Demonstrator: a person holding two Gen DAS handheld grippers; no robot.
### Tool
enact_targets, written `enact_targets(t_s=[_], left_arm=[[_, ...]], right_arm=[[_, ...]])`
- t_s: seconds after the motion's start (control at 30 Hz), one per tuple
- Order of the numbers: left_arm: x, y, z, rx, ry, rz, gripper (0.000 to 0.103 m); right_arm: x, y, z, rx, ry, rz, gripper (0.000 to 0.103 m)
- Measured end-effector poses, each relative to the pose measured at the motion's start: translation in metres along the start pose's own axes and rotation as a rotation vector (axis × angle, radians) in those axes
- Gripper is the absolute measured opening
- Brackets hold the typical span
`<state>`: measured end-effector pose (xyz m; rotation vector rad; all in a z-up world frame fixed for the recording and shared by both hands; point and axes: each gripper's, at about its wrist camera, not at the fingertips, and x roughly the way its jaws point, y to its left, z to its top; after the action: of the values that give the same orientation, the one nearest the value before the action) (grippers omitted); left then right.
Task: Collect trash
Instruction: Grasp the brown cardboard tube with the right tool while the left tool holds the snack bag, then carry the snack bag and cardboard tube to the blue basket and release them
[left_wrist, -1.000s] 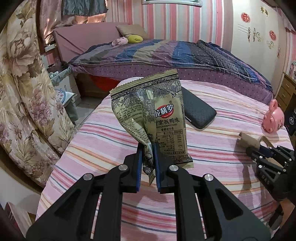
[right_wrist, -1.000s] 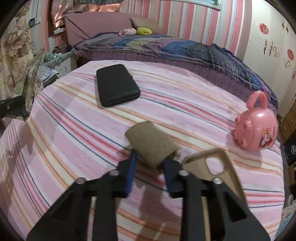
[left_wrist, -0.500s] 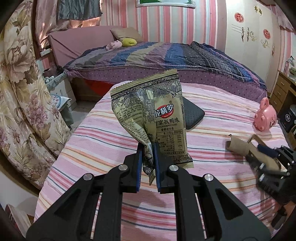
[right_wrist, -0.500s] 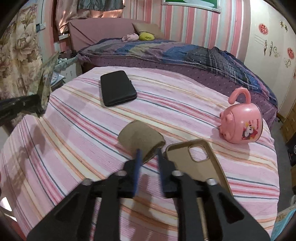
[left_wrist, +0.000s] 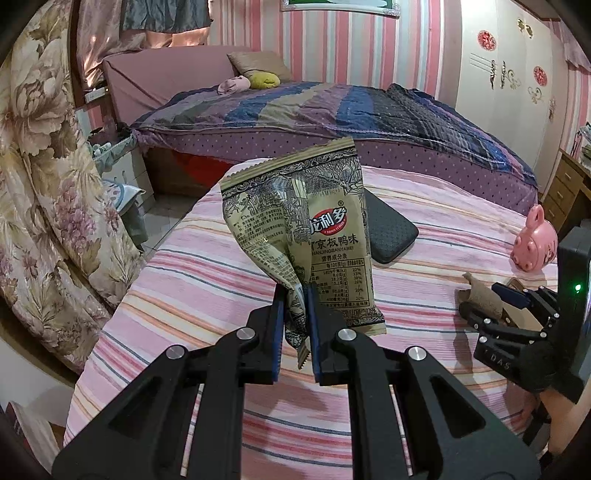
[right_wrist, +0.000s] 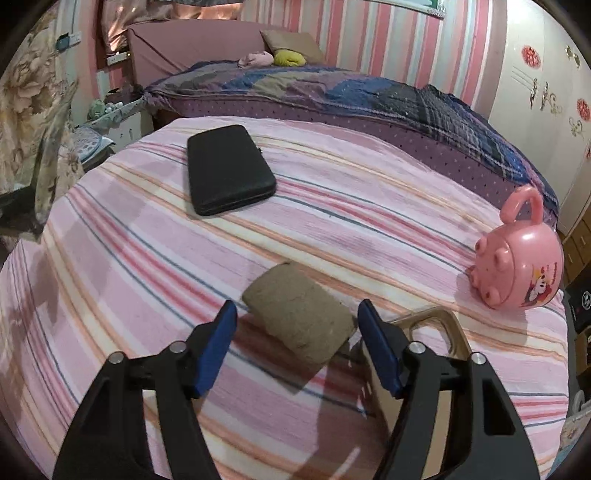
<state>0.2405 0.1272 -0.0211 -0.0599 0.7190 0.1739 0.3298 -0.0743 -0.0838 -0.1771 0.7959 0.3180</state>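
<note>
Wrapper (left_wrist: 306, 236) sits pinched between our left gripper (left_wrist: 294, 325) jaws, upright above the striped worktop (left_wrist: 207, 280). Our right gripper (right_wrist: 295, 347) jaws stand wide apart, gripping nothing; cardboard tube (right_wrist: 301, 317) lies between them, phone case (right_wrist: 436, 328) just beyond the right jaw.

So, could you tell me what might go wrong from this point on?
1. The right gripper stands open around the cardboard tube, and the phone case lies right beside its outer finger; closing could catch or drag the case too.
2. The tube looks flattened and soft, so it may crumple or slip out when squeezed.
3. The left gripper pinches the snack wrapper only by its lower end; the slick film could slide free during carrying.
</note>
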Motion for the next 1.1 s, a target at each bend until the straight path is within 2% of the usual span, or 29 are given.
enact_targets(t_s=[0.07,0.1,0.13,0.43,0.6,0.7,1.1], left_arm=[[-0.002,-0.003,0.0,0.011,-0.006,0.001,0.011],[-0.002,-0.004,0.0,0.018,-0.009,0.003,0.011],[-0.004,-0.005,0.0,0.025,-0.013,0.005,0.011],[-0.013,-0.015,-0.001,0.047,-0.03,-0.003,0.011],[-0.016,-0.03,-0.005,0.073,-0.024,-0.024,0.011],[-0.021,-0.046,-0.009,0.114,-0.031,-0.028,0.011],[-0.052,-0.126,-0.038,0.244,-0.051,-0.142,0.011]], right_arm=[[-0.005,0.0,-0.001,-0.008,-0.024,-0.005,0.053],[-0.009,0.0,-0.002,-0.02,-0.034,-0.011,0.038],[-0.014,0.0,-0.004,-0.027,-0.046,-0.014,0.031],[-0.057,-0.011,-0.015,-0.038,-0.086,-0.018,0.03],[-0.09,-0.027,-0.033,-0.022,-0.097,-0.052,0.03],[-0.11,-0.04,-0.045,0.004,-0.108,-0.08,0.03],[-0.199,-0.113,-0.119,0.162,-0.141,-0.199,0.03]])
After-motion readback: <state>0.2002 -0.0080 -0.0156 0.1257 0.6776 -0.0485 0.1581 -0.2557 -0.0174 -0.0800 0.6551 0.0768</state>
